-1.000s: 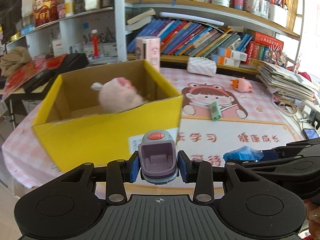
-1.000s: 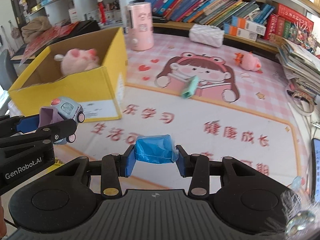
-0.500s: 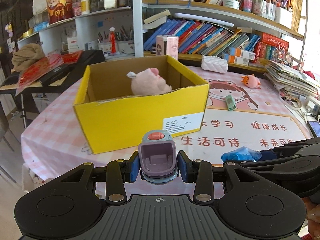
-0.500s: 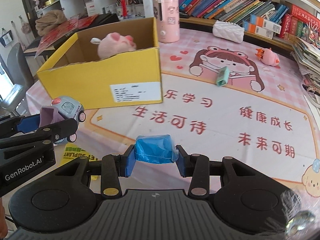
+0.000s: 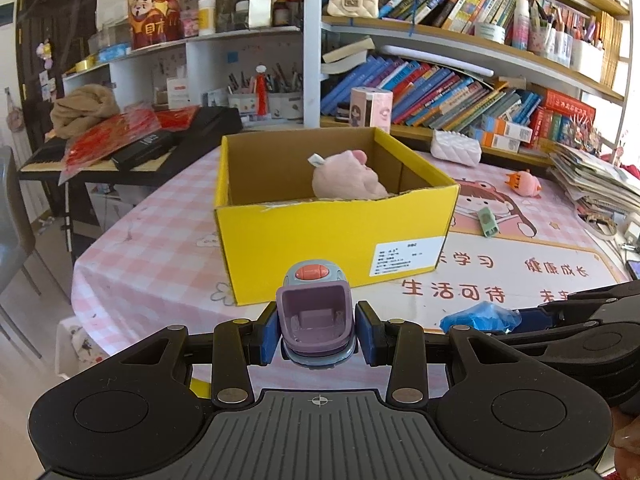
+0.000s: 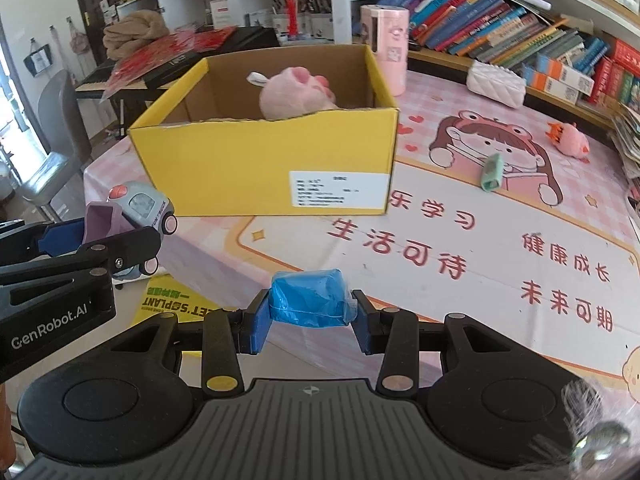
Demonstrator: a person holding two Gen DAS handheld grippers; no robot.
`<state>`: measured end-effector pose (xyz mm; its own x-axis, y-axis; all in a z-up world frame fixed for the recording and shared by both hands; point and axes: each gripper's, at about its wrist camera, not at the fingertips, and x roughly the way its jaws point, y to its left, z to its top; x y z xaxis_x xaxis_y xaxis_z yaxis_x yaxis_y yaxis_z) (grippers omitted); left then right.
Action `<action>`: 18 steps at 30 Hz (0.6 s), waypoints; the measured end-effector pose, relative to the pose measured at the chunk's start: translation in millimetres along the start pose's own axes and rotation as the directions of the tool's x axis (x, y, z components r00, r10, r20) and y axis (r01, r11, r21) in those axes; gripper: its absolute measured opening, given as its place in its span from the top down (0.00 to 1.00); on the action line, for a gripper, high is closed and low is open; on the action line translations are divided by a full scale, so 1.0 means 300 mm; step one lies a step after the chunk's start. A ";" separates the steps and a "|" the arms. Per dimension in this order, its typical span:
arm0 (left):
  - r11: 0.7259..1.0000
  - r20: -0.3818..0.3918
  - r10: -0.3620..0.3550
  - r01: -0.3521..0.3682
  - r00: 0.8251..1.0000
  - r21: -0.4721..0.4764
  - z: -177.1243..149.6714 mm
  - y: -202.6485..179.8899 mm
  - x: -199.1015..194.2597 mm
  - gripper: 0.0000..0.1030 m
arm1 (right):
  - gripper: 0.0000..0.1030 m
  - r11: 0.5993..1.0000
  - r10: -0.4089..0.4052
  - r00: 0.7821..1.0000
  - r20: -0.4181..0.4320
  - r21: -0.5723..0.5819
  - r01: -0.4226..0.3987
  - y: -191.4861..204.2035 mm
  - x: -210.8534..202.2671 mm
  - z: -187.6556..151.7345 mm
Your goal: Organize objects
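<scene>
My left gripper (image 5: 316, 330) is shut on a small toy truck (image 5: 315, 312) with a purple bed and grey cab; it shows at the left of the right wrist view (image 6: 132, 220). My right gripper (image 6: 308, 320) is shut on a blue wrapped packet (image 6: 308, 300), also seen in the left wrist view (image 5: 478, 318). Both are held in the air before the table's near edge. A yellow cardboard box (image 5: 332, 240) (image 6: 260, 168) stands ahead on the table with a pink plush pig (image 5: 348, 180) (image 6: 296, 94) inside.
On the pink mat (image 6: 460, 248) lie a green eraser-like piece (image 6: 492, 172) and a small pink plush (image 6: 570, 142). A pink cylinder (image 6: 386, 48), a white quilted pouch (image 6: 496, 84), bookshelves (image 5: 460, 80) and a magazine stack (image 5: 592, 180) stand behind. A chair (image 6: 52, 152) is at left.
Both grippers have drawn back from the box and table, still holding the toy truck and the blue packet. The box now looks farther and smaller.
</scene>
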<state>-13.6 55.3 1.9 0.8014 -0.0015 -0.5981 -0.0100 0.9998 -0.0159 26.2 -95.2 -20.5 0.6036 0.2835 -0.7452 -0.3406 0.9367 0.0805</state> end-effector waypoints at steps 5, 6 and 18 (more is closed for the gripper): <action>1.000 0.006 0.001 -0.001 1.000 -0.010 -0.003 0.023 -0.009 0.64 | 0.62 1.000 -0.001 1.000 -0.001 -0.010 0.001 0.023 0.001 0.006; 1.000 0.006 0.001 -0.001 1.000 -0.012 -0.002 0.026 -0.010 0.64 | 0.62 1.000 0.000 1.000 -0.002 -0.014 0.000 0.028 0.001 0.006; 1.000 0.061 0.014 -0.012 0.998 -0.029 0.047 0.036 -0.013 0.64 | 0.62 0.999 -0.001 0.999 0.052 -0.039 0.003 0.032 -0.011 0.045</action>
<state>-8.3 66.5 15.4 0.8363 0.0135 -0.5481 -0.0369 0.9988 -0.0318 30.5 -84.3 -8.4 0.6406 0.2933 -0.7096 -0.3672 0.9287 0.0524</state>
